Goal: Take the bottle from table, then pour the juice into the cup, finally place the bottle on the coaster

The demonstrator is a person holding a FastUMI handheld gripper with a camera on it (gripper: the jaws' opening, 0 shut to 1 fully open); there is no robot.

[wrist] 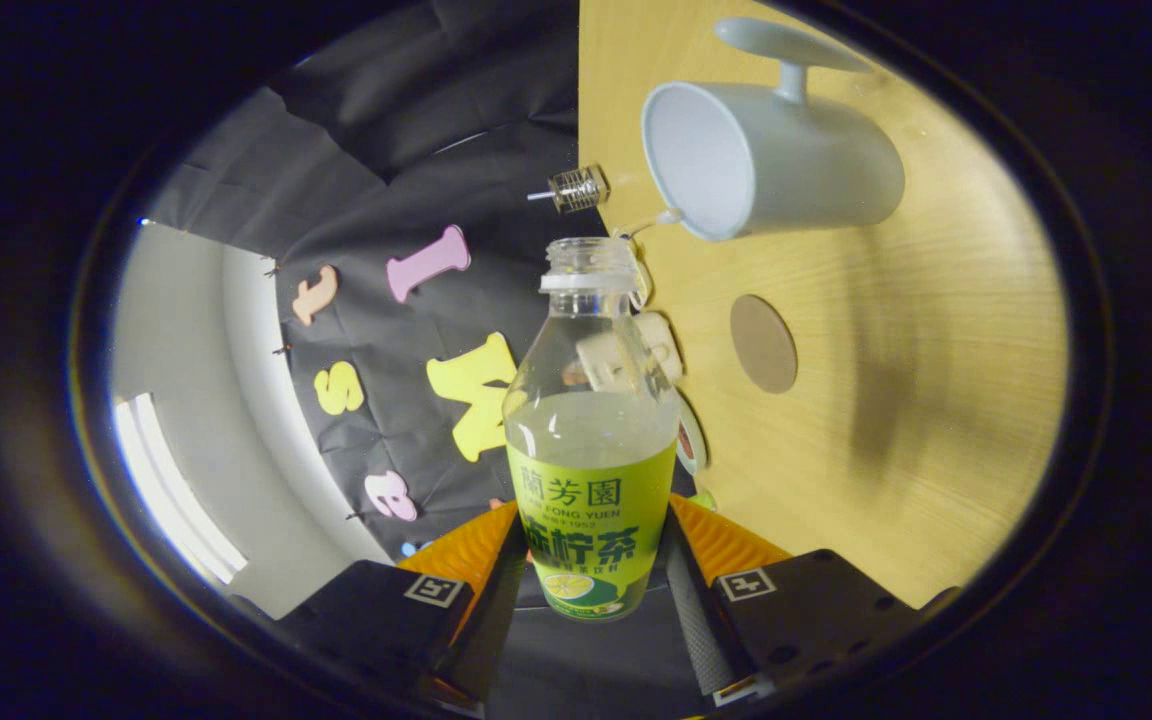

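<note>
My gripper [591, 575] is shut on a clear juice bottle [591, 440] with a green label, both fingers pressing its lower sides. The bottle is uncapped and holds pale liquid up to about the label's top. The whole view is rolled sideways, so the wooden table [886, 400] stands like a wall on the right. A white cup [766, 160] with a handle stands on the table beyond the bottle's mouth, its open rim facing the bottle's side. A round brown coaster [763, 343] lies on the table between the cup and my fingers.
A small metal-and-glass object [576, 188] sits at the table's edge near the cup. A white clip-like object [641, 355] and a round item [691, 440] lie at the table's edge behind the bottle. The booth's black cloth wall [386, 300] hangs on the left.
</note>
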